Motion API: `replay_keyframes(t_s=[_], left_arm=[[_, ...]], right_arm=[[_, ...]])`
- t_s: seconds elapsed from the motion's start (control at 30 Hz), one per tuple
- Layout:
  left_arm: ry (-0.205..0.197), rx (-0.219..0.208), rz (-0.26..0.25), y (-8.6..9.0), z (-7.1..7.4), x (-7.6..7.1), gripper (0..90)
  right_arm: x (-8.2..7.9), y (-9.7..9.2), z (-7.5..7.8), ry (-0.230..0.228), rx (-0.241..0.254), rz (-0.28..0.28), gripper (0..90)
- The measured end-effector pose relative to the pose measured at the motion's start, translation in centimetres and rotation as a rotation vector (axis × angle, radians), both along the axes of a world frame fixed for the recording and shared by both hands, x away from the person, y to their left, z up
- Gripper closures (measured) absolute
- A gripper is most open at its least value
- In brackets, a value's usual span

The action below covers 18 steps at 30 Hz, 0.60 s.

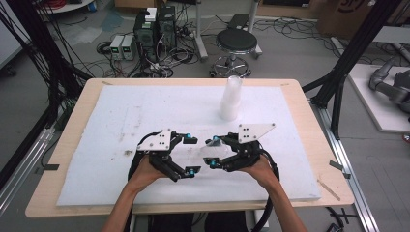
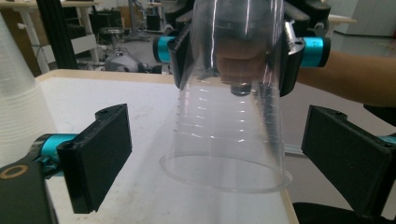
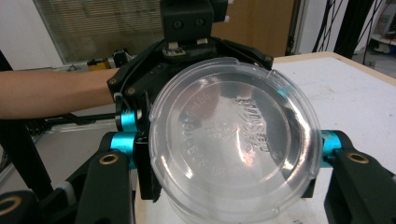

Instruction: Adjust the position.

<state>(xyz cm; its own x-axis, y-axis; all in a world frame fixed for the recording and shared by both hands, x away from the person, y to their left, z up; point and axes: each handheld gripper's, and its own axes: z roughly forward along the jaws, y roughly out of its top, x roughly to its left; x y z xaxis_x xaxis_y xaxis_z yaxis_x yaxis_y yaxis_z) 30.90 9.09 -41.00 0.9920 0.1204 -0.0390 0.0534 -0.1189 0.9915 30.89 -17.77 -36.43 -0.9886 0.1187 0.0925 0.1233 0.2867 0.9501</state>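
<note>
A clear plastic cup [image 1: 208,152] lies on its side just above the white foam board, and my right gripper [image 1: 214,152] is shut on it near its base. In the right gripper view the cup's round base [image 3: 233,140] faces the camera between the two black jaws. The left gripper [image 1: 191,154] faces it from the left, open wide. In the left gripper view the cup [image 2: 229,121] points its open rim toward the camera and sits between the spread jaws of the left gripper [image 2: 219,161] without touching either one.
A tall stack of clear cups [image 1: 230,99] stands upright at the back of the white foam board [image 1: 121,111], which covers most of the wooden table [image 1: 309,121]. The same stack [image 2: 18,107] fills the left edge of the left gripper view.
</note>
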Motion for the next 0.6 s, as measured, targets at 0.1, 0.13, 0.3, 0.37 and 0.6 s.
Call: replay_keyframes(t_s=[0.1,0.13,0.3,0.37,0.6], left_arm=[[0.003,0.001,-0.006,-0.6,0.0,0.0,8.5],[0.005,-0.001,-0.007,-0.8,-0.1,-0.1,8.5],[0.008,0.025,-0.020,-1.8,-0.3,-0.1,8.5],[0.011,0.024,-0.022,-2.1,-0.4,-0.1,8.5],[0.007,0.023,-0.037,-2.5,-0.5,-0.3,10.4]], right_arm=[[0.0,0.0,0.0,0.001,0.003,0.004,42.2],[0.0,0.0,0.0,0.001,0.003,0.004,42.2],[0.0,0.2,0.0,-0.001,0.007,0.011,42.2],[-0.1,0.2,0.0,0.002,0.008,0.012,42.3],[-0.1,0.2,0.0,0.005,0.013,0.021,42.3]])
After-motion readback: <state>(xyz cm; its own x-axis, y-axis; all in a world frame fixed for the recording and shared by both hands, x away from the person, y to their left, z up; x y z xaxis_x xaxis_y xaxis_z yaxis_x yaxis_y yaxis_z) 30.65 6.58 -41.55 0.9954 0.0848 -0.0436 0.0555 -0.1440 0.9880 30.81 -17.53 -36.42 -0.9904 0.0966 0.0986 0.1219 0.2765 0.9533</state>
